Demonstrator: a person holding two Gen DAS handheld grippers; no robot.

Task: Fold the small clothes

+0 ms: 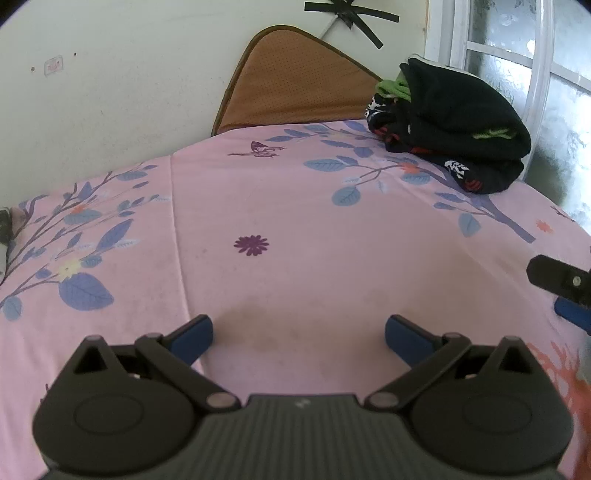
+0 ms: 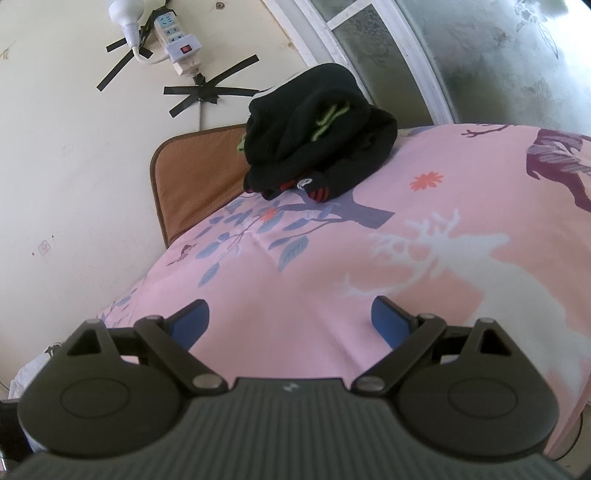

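Two views show two grippers over a bed, both with nothing in them. From the left wrist, the left gripper (image 1: 299, 338) has its blue-padded fingers (image 1: 192, 338) spread wide apart, holding nothing, above the pink flowered sheet (image 1: 288, 206); whether the tips touch the cloth cannot be told. A pile of clothes (image 1: 454, 125), mostly black with green and red-and-white bits showing, sits at the far right corner of the bed, well apart from the jaws. A brown mat (image 1: 295, 85) leans against the wall (image 1: 110, 92) behind the bed, its lower part hidden by the mattress edge. Strips of black tape (image 1: 351, 18) are stuck on the wall above it. At the right edge a black and blue piece of the right gripper (image 1: 565, 295) pokes in, cut off by the frame. A frosted window (image 1: 517, 55) stands behind the pile.

From the right wrist, the right gripper (image 2: 290, 319) also has its jaws wide apart and empty over the sheet (image 2: 314, 295). The pile of clothes (image 2: 317, 136) lies ahead near the far edge, against the brown mat (image 2: 192, 177) and beside the window (image 2: 461, 55). A white power strip (image 2: 177, 40) is taped to the wall. Something white at the lower left edge is too cut off to make out
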